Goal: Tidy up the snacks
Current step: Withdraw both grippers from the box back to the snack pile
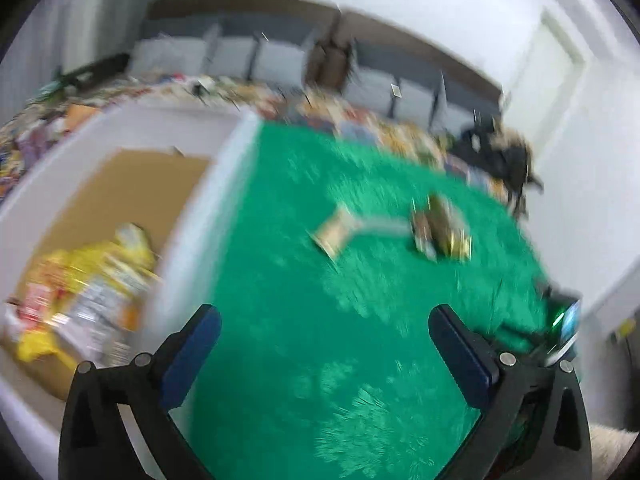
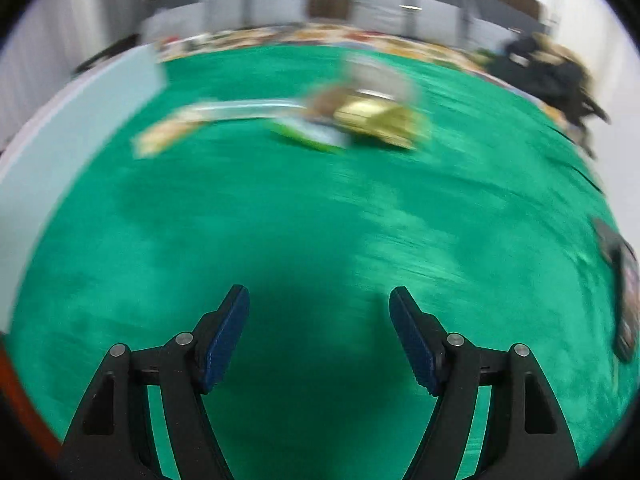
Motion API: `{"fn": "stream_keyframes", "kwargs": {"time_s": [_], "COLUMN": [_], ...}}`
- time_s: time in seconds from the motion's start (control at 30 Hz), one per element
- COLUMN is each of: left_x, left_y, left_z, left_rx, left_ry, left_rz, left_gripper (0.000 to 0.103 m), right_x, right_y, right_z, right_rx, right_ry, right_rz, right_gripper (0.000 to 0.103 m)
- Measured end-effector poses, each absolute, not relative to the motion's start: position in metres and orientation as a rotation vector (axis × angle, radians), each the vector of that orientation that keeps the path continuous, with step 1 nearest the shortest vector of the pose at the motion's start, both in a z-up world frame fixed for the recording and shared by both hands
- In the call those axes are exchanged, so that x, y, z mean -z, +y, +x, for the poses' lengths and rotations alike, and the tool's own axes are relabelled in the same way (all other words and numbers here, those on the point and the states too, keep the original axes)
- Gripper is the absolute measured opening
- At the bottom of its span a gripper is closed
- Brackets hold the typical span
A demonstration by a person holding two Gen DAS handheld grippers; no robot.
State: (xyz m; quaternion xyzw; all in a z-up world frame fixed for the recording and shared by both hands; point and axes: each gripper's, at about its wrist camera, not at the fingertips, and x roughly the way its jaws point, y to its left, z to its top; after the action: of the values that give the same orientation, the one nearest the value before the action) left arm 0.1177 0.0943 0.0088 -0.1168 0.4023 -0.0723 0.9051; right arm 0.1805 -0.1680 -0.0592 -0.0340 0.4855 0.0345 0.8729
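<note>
Both views are motion-blurred. A white box [image 1: 192, 216] with a cardboard bottom stands at the left on the green cloth [image 1: 304, 320]; yellow and white snack packets [image 1: 92, 292] lie in it. Out on the cloth lie a tan packet [image 1: 334, 232] and a small heap of gold and brown snacks [image 1: 440, 228]. My left gripper [image 1: 324, 316] hangs wide open over the cloth beside the box wall, nothing between its fingers. In the right wrist view the tan packet [image 2: 168, 132], a green-edged packet [image 2: 312, 134] and a gold packet [image 2: 380, 120] lie far ahead of my open, empty right gripper [image 2: 319, 296].
Many more snacks cover the floor along the cloth's far edge [image 1: 360, 120]. A dark bag [image 1: 500, 156] sits at the far right by the white wall. A dark device [image 2: 626, 296] lies at the cloth's right edge. A lit device [image 1: 566, 320] is near my left gripper's right finger.
</note>
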Motion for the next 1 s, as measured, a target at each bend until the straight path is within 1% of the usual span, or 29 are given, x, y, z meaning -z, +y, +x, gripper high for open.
{"fn": "stream_keyframes", "kwargs": {"time_s": [0.1,0.17,0.37,0.47,0.63,1.0], "left_x": [0.035,0.052,0.086,0.096,0.106,0.107], "left_y": [0.052,0.032,-0.008,-0.021,-0.036,-0.034], "left_z": [0.147,0.16,0.193,0.204,0.207,0.208], "left_rx": [0.18,0.188,0.2,0.198,0.189,0.195], "left_ry": [0.928,0.957,0.964,0.961,0.948,0.94], "left_rz": [-0.179,-0.138,-0.086,-0.048,0.049,0.031], "left_gripper": [0.103,0.103,0.103,0.103,0.103,0.103], "right_x": [0.064,0.063,0.06,0.065,0.069,0.069], "right_y": [-0.209,-0.225,-0.24,-0.236,-0.237,-0.235], "right_z": [0.182,0.184,0.186,0.193,0.191,0.192], "right_rx": [0.012,0.031,0.047,0.048,0.047,0.042], "right_ry": [0.998,0.985,0.968,0.978,0.98,0.983], "right_rz": [-0.028,0.002,0.038,0.009,0.016,0.014], "right_gripper": [0.076,0.076,0.078,0.082,0.084,0.088]}}
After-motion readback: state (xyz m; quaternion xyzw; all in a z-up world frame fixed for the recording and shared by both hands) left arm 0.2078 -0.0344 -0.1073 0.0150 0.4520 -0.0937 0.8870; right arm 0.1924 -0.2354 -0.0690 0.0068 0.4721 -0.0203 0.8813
